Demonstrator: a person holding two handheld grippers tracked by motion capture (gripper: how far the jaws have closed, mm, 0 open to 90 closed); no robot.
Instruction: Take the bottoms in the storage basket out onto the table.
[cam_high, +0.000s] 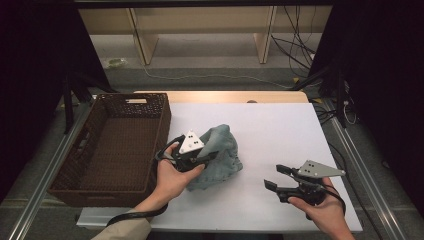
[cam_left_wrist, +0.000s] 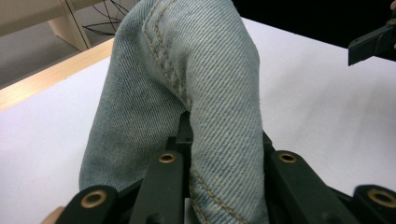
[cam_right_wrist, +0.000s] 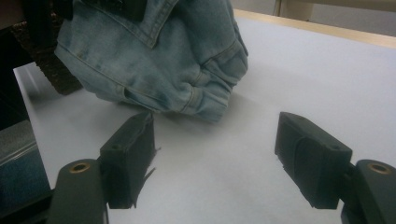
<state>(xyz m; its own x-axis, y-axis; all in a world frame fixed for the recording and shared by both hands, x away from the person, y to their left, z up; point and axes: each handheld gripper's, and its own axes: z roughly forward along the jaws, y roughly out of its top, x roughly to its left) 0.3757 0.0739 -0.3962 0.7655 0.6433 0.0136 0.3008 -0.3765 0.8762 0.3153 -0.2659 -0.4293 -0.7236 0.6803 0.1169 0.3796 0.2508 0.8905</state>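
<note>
A crumpled piece of light blue denim (cam_high: 222, 152) lies bunched on the white table top (cam_high: 280, 130), left of centre. My left gripper (cam_high: 207, 156) is shut on a fold of the denim (cam_left_wrist: 205, 93), which drapes over and between its black jaws in the left gripper view. My right gripper (cam_high: 274, 177) hovers over the table's front right with its jaws wide apart and nothing between them. In the right gripper view the denim (cam_right_wrist: 159, 60) sits ahead of the right gripper (cam_right_wrist: 215, 147), a little apart from the fingertips (cam_right_wrist: 130, 144).
An empty dark brown wicker basket (cam_high: 85, 172) stands at the table's left edge, right beside the denim and my left hand. Black stands and cables flank the table at both sides. A pale wooden frame stands on the floor beyond the far edge.
</note>
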